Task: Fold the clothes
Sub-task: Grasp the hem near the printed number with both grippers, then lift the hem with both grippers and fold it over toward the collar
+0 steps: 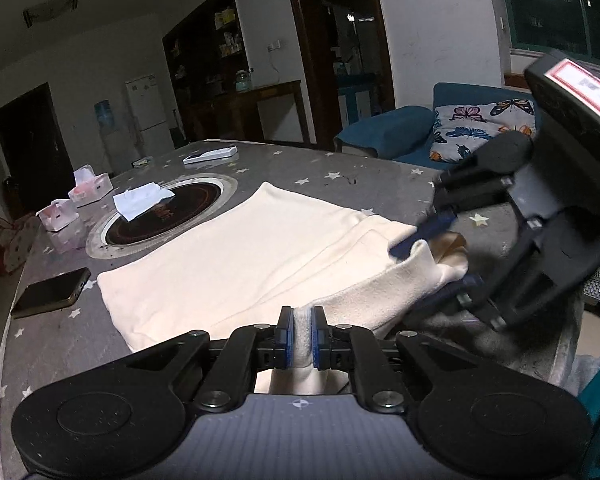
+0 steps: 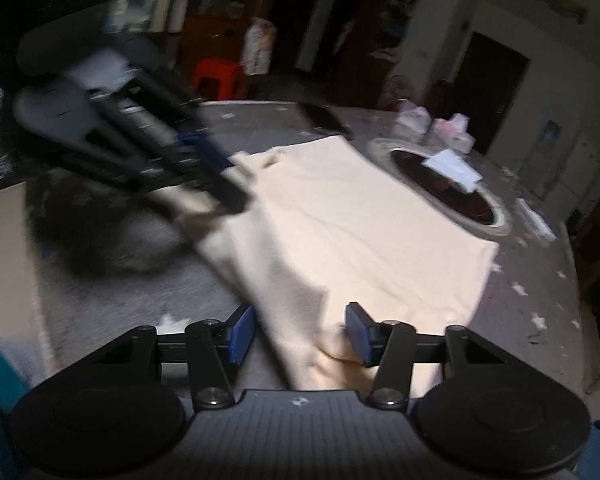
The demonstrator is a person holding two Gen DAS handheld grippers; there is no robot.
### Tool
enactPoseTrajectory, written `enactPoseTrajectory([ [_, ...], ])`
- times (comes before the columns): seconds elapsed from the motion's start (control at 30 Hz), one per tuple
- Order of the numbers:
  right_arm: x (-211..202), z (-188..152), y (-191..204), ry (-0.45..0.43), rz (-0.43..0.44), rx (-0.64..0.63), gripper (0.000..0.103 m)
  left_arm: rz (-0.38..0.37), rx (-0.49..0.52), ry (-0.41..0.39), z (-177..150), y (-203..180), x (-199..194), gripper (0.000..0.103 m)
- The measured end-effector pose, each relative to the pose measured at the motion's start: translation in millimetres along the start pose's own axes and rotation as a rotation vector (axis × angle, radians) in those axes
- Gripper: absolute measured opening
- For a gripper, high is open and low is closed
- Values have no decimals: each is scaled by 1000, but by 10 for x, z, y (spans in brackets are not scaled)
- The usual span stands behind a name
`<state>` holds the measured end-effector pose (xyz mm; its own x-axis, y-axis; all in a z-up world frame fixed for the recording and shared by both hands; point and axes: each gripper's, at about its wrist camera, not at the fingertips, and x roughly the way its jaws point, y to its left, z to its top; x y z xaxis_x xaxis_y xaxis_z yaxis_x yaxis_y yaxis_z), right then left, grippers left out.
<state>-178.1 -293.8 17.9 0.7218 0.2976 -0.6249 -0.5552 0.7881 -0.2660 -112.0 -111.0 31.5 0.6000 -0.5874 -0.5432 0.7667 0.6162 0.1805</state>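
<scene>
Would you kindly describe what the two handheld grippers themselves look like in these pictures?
Both match: the left gripper and the right gripper have black linkage arms with silver pivot bolts, round black side discs, a grey ribbed body bearing a small crosshair mark, and blue finger pads. The left view shows a red-bordered white label on the right gripper's housing. Teal fabric edges the frames.

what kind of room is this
Most likely a home living and dining room: a blue sofa with a butterfly-print cushion, a white fridge beside a water dispenser, and a star-patterned dining table with a built-in cooktop.
</scene>
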Motion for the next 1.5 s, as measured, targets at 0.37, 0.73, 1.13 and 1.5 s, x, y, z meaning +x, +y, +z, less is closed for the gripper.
enactPoseTrajectory([
  [0.37,-11,-64,-73,20,32,-7,48,8,50,17,-149,-103,-169,21],
  [0.73,-34,13,-157,22,96,80,17,44,192,66,-395,-275,-234,53],
  [1.13,-262,16,-106,-16,87,100,10,6,88,32,-349,-282,-474,6],
  [1.5,-1127,23,153,-27,168,70,10,-8,58,-20,-146,-335,-811,6],
])
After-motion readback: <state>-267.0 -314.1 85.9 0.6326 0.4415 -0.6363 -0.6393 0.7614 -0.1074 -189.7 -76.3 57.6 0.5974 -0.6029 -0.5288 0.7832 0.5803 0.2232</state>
